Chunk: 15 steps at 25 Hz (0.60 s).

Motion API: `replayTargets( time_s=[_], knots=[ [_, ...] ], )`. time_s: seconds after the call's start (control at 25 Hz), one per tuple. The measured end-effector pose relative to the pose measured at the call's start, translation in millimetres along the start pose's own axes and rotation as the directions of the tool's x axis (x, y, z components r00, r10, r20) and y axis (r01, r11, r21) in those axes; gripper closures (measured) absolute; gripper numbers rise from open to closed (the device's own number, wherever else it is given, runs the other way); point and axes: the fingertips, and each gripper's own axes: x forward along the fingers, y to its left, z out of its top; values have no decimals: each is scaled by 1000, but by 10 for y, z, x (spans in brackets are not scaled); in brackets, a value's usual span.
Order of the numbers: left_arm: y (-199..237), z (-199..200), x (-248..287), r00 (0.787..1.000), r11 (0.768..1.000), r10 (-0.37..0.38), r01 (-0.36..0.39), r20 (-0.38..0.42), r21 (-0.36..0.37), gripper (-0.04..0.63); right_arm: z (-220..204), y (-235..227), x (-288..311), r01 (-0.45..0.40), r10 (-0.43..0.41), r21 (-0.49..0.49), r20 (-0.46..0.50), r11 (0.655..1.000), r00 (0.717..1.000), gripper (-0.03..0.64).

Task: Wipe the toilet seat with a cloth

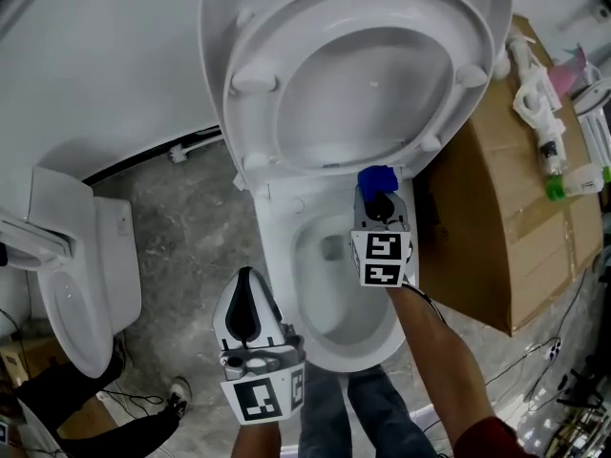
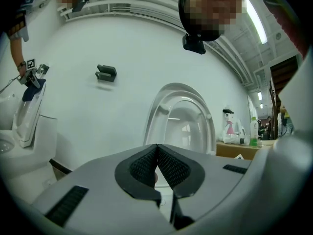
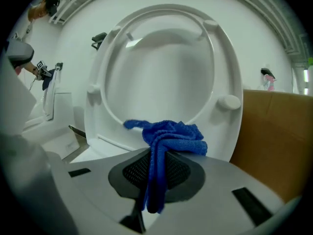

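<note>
The white toilet seat (image 1: pixel 286 84) stands raised against its lid, above the open bowl (image 1: pixel 286 294). My right gripper (image 1: pixel 377 191) is shut on a blue cloth (image 1: pixel 376 178) and hovers over the bowl's back right rim, just under the raised seat. In the right gripper view the cloth (image 3: pixel 168 136) bunches out of the jaws in front of the seat (image 3: pixel 100 102). My left gripper (image 1: pixel 244 299) is shut and empty, held over the bowl's front left rim. From the left gripper view the raised seat (image 2: pixel 164 106) stands ahead of the jaws.
A large cardboard box (image 1: pixel 496 218) stands right of the toilet, with spray bottles (image 1: pixel 539 113) on top. A second white toilet (image 1: pixel 81 275) is at the left, by a person's shoe (image 1: pixel 177 396). The person's legs (image 1: pixel 363 413) are in front of the bowl.
</note>
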Motion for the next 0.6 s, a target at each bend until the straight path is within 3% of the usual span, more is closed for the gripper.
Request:
replayTargets(
  time_s=[0.16, 0.6],
  knots=[
    [93, -82, 5, 1000, 1000, 9, -9, -13, -3, 580, -13, 48, 138, -3, 3, -1, -10, 1000, 1000, 557],
    [370, -86, -71, 998, 999, 51, -51, -28, 1, 580, 48, 480, 205, -31, 34, 165, -15, 986, 999, 557]
  ],
)
